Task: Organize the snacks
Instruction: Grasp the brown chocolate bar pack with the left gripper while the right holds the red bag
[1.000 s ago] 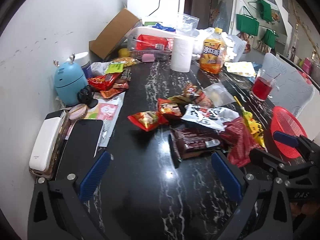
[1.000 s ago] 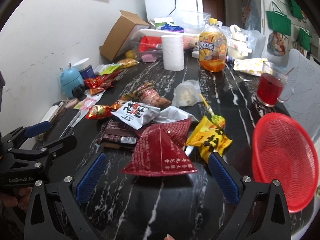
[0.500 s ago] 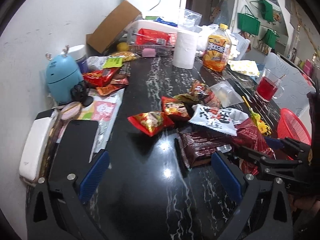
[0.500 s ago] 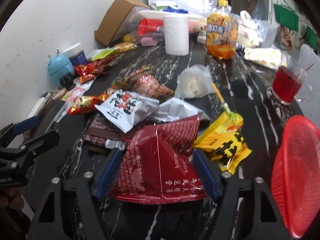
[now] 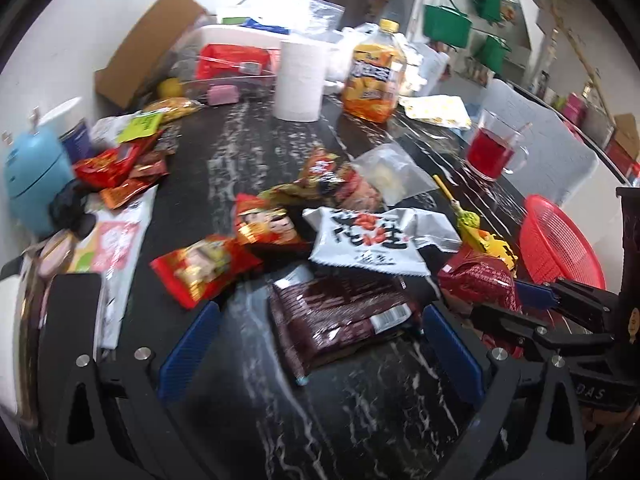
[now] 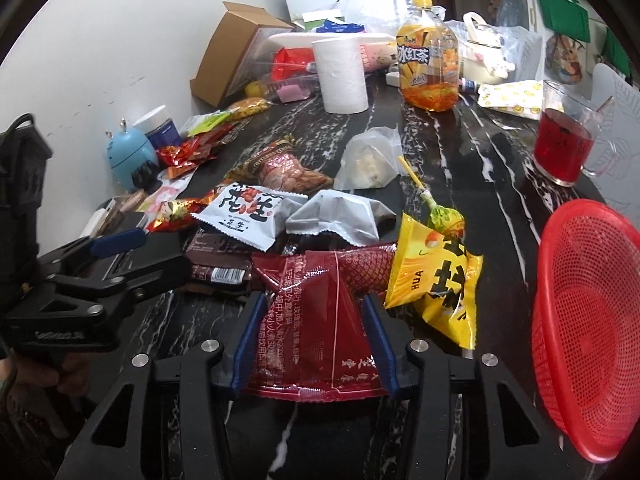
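Note:
Snack packets lie heaped on a black marble table (image 6: 460, 152). My right gripper (image 6: 314, 332) is closing on a dark red packet (image 6: 316, 312). Both blue pads press its sides and it bulges up between them. A yellow packet (image 6: 436, 280) leans on its right edge. My left gripper (image 5: 320, 344) stands open, with a brown chocolate packet (image 5: 340, 316) lying between its fingers, untouched. Beyond that lie a white peanut packet (image 5: 372, 240) and two small red packets (image 5: 204, 268). A red mesh basket (image 6: 592, 320) sits at the right and holds nothing.
Near the basket stands a glass mug of red drink (image 6: 564, 144). At the back are an orange tea bottle (image 6: 428, 68), a paper roll (image 6: 344, 76) and a cardboard box (image 6: 232, 60). A blue gadget (image 6: 128, 156), more packets and a black phone (image 5: 76, 320) line the left wall.
The right jaws have narrowed from wide open onto the dark red packet, which now bunches up. My left gripper has moved forward and down, bringing the brown packet between its fingers.

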`<act>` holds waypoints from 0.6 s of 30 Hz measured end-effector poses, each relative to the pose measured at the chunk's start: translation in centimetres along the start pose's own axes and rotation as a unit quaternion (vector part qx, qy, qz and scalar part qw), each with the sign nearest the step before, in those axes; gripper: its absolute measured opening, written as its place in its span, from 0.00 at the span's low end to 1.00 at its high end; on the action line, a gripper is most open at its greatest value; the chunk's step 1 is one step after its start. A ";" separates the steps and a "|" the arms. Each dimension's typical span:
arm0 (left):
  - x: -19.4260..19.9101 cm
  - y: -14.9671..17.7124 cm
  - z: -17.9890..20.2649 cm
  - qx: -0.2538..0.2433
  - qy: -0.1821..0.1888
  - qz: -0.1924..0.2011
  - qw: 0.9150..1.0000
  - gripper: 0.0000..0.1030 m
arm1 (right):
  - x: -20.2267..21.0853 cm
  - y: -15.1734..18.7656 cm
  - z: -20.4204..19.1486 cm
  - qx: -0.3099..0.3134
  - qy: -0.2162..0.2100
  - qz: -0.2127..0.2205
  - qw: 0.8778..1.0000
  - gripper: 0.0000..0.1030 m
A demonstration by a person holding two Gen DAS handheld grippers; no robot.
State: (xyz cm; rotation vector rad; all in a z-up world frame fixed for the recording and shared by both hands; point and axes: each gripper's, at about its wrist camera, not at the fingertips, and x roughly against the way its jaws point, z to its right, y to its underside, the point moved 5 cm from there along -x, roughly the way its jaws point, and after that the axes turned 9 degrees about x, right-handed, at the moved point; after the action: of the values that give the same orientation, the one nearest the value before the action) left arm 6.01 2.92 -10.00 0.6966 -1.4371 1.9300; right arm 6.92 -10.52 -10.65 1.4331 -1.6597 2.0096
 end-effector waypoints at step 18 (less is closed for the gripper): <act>-5.0 -1.1 2.4 -0.086 0.048 -0.064 0.993 0.96 | 0.5 0.5 0.7 -0.004 -0.029 0.009 1.000 0.47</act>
State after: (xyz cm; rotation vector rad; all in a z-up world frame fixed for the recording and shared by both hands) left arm 10.23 -0.03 -12.31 0.5925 -1.4431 1.6951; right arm 6.72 -11.44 -10.64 1.4939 -1.7078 1.9857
